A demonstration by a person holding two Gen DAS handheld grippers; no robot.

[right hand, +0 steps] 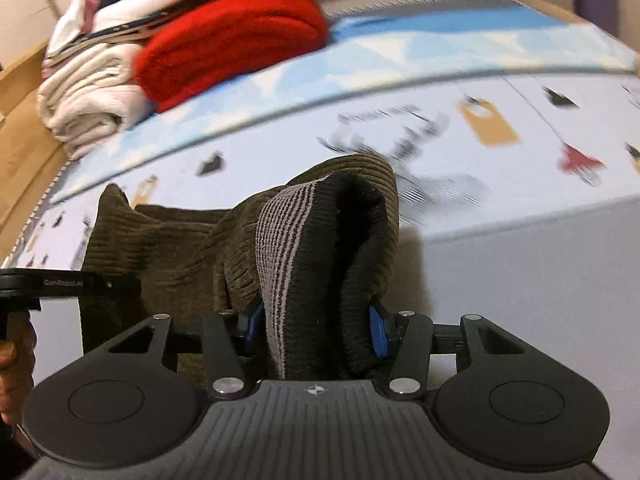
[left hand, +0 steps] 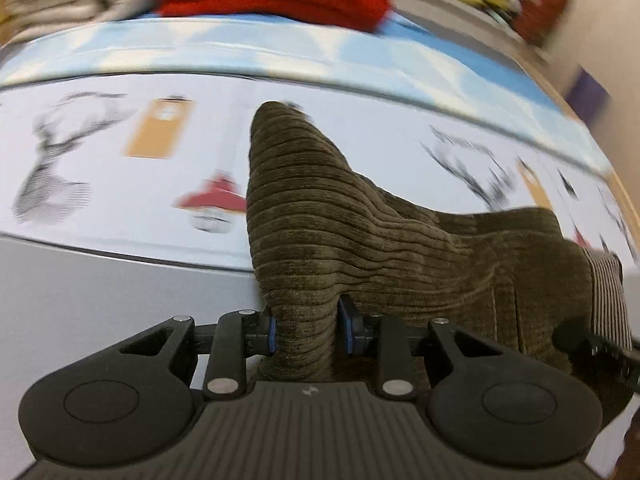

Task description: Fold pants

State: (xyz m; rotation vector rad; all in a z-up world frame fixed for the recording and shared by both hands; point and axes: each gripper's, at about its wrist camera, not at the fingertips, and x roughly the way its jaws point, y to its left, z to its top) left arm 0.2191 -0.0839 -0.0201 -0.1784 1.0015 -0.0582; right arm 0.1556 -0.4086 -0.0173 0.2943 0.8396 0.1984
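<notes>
I'm lifting corduroy pants (left hand: 360, 240) to fold | left gripper (left hand: 306, 330) clenching leg | right gripper (right hand: 316, 326) clenching waistband (right hand: 288, 248)

bed (left hand: 100, 288) w/ grey sheet, white printed cover (left hand: 360, 152) (deer, tags, red hats) and light-blue patterned band (right hand: 360, 60) behind it; on top at the back: red knit (right hand: 232, 36), cream folded pile (right hand: 88, 100) beside it, touching; brown corduroy pants (left hand: 340, 220) bunched on the cover

Clothes pile (right hand: 180, 52) beyond bare bedsheet (right hand: 520, 280)
</notes>
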